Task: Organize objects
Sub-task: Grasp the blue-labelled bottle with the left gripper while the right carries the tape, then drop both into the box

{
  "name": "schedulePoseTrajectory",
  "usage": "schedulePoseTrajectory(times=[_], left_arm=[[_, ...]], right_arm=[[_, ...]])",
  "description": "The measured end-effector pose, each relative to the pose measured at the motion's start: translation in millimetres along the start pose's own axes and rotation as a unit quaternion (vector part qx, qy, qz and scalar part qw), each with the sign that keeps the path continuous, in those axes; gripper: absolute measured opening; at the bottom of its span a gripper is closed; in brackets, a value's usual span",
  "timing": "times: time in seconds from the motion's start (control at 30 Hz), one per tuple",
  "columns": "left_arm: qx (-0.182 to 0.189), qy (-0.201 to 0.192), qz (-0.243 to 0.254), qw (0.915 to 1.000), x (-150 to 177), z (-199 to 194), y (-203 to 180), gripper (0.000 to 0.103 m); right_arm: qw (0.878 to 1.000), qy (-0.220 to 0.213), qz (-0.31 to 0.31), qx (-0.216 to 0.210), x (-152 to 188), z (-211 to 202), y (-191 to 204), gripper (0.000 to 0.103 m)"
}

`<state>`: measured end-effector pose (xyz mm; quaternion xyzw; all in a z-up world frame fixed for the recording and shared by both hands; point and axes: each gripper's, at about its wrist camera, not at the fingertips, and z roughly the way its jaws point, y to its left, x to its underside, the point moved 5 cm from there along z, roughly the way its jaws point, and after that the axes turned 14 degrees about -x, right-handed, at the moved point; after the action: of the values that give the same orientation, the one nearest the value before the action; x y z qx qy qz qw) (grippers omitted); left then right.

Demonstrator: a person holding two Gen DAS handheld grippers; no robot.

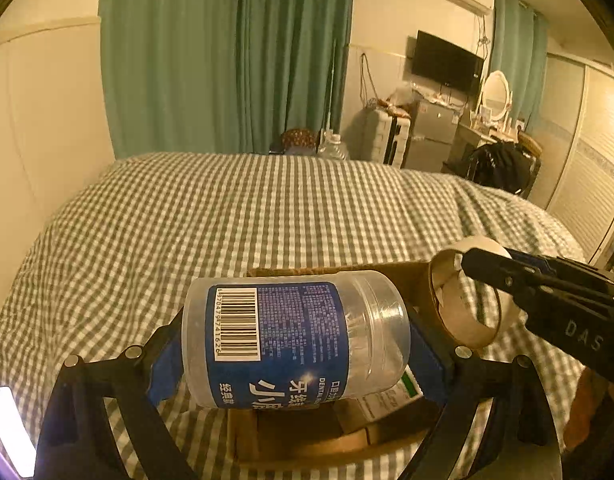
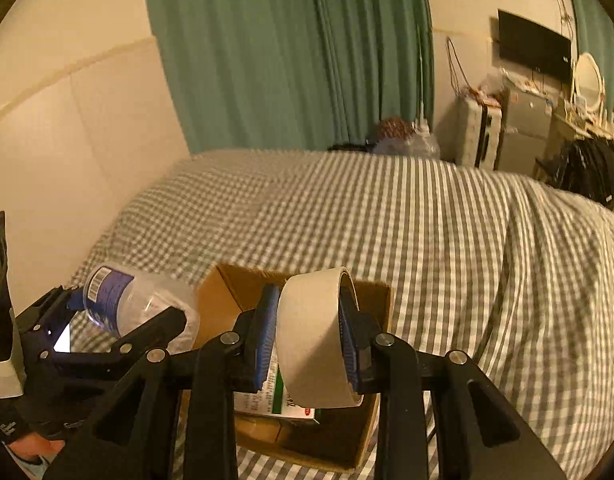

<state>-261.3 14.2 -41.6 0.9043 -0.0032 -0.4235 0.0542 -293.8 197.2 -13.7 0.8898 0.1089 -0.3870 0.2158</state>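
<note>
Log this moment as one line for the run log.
left gripper: shut on jar | right gripper: shut on tape roll | both over box on bed

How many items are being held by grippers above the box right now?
2: a clear plastic jar with blue label in the left gripper, and a beige tape roll in the right gripper.

The left gripper (image 1: 297, 340) has its two blue-padded fingers closed on the ends of a clear jar (image 1: 295, 340) lying sideways. The right gripper (image 2: 309, 340), just beside it, pinches a roll of tape (image 2: 315, 340) by its flat sides.
</note>
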Motion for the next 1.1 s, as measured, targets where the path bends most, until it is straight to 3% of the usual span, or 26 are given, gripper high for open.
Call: schedulePoseTrajectory(times=[0.1, 0.17, 0.23, 0.3, 0.53, 0.73, 0.93, 1.1], left_arm=[[0.006, 0.019, 0.003, 0.9998, 9.6, 14.1, -3.2, 0.094], [0.005, 0.028, 0.005, 0.9996, 12.9, 19.1, -3.4, 0.094], [0.004, 0.034, 0.010, 0.9994, 15.4, 20.9, -1.2, 0.095], [-0.002, 0.030, 0.015, 0.9994, 16.3, 11.9, -3.8, 0.095], [-0.015, -0.012, 0.008, 0.9998, 1.4, -16.3, 5.7, 0.101], [-0.032, -0.003, -0.009, 0.9995, -0.3, -13.5, 24.9, 0.101], [-0.050, 0.009, -0.020, 0.9985, 20.4, -11.3, 42.4, 0.101], [-0.064, 0.001, -0.023, 0.9977, 44.4, -28.2, 46.6, 0.101]], right_arm=[[1.000, 0.006, 0.011, -0.008, 6.3, 5.4, -6.7, 0.029], [1.000, 0.006, 0.015, -0.008, 8.8, 3.3, -9.6, 0.034], [1.000, -0.006, 0.015, -0.013, 8.1, -5.5, -10.9, 0.062], [1.000, -0.023, 0.011, -0.010, 6.6, -19.3, -7.9, 0.068], [0.999, -0.037, -0.002, -0.034, -10.8, -42.4, 5.8, 0.069], [0.997, -0.027, 0.007, -0.065, -18.7, -38.1, 9.6, 0.069], [0.999, -0.011, 0.011, -0.044, -5.0, -29.1, 2.6, 0.069], [1.000, -0.007, -0.004, -0.005, 25.3, -51.9, -3.0, 0.069]])
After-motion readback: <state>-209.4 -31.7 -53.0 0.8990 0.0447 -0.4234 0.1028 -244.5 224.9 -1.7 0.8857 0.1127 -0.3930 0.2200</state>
